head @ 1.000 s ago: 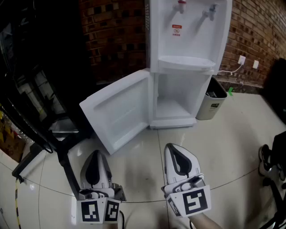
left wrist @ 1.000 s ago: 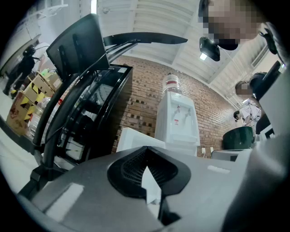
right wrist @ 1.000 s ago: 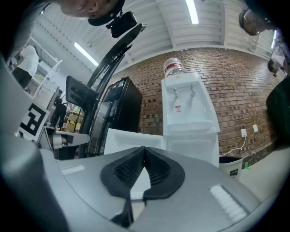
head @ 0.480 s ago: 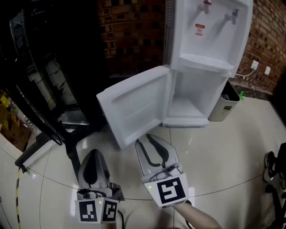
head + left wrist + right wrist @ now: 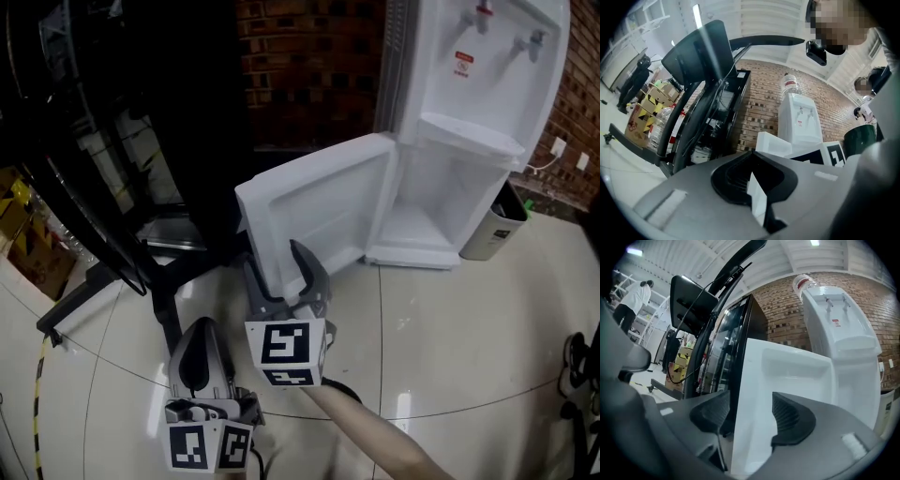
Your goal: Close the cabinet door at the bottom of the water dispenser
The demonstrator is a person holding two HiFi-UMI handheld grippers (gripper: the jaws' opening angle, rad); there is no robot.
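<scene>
The white water dispenser (image 5: pixel 487 84) stands against the brick wall, its bottom cabinet (image 5: pixel 427 216) open. The cabinet door (image 5: pixel 319 206) is swung wide to the left, inner face showing. My right gripper (image 5: pixel 278 262) is at the door's free lower corner; its jaws are opening and the door's edge (image 5: pixel 750 380) stands between them, with the pads (image 5: pixel 792 420) not pressing it. My left gripper (image 5: pixel 199 354) hangs lower left above the floor, shut and empty. In the left gripper view the dispenser (image 5: pixel 799 122) and door (image 5: pixel 773 143) show beyond the jaws.
A black machine on a slanted frame (image 5: pixel 103 141) stands just left of the door. A grey waste bin (image 5: pixel 497 230) sits right of the dispenser. Cardboard boxes (image 5: pixel 23 244) are at far left. A person in white (image 5: pixel 633 298) stands far off. The floor is glossy tile (image 5: pixel 450 347).
My right gripper moved left and forward to the door's free edge and went from shut to wide apart. The left gripper shifted slightly. The door has not moved.
</scene>
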